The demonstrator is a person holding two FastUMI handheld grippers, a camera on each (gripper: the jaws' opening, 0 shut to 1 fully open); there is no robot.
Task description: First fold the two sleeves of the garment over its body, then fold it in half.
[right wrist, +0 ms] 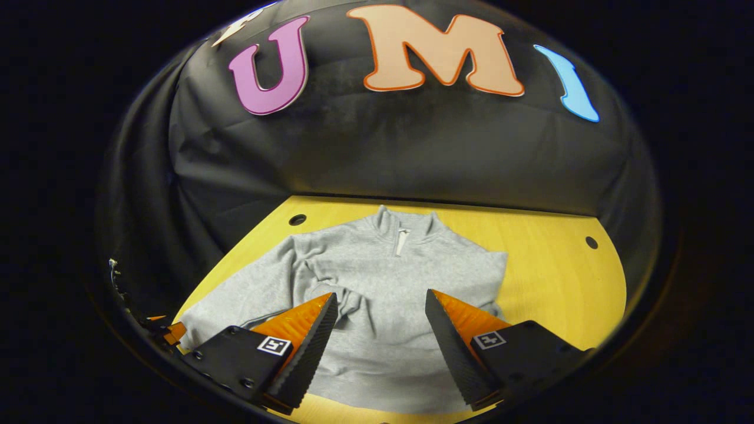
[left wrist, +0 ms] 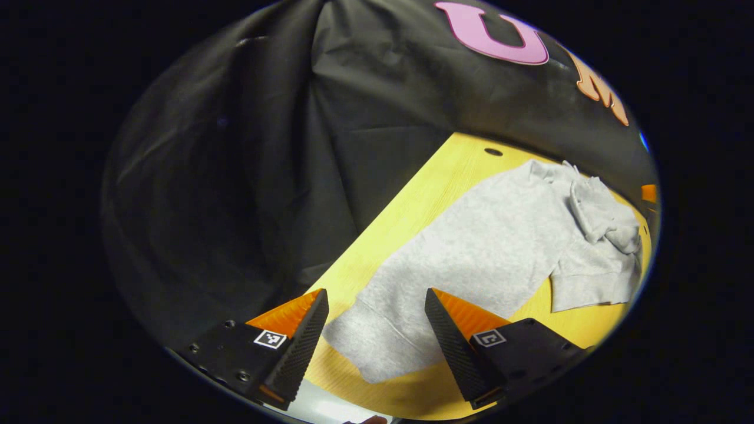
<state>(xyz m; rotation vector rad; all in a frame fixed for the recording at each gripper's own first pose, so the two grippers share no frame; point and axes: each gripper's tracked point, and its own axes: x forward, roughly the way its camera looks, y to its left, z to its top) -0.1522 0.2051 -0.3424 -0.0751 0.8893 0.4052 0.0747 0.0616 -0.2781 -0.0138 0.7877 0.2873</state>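
Lying flat on the yellow table [right wrist: 554, 277], the grey sweatshirt [right wrist: 377, 277] had its collar with a short zip toward the black cloth wall [right wrist: 412, 153]. In the right gripper view, one sleeve [right wrist: 330, 282] was folded over the body, and the other sleeve [right wrist: 235, 306] stretched out toward the table edge. The right gripper [right wrist: 382, 318] hung above the lower part of the sweatshirt, its fingers spread wide and holding nothing. The left gripper [left wrist: 377, 315] was above the cuff of the outstretched sleeve [left wrist: 447, 259], also released, with nothing between its fingers.
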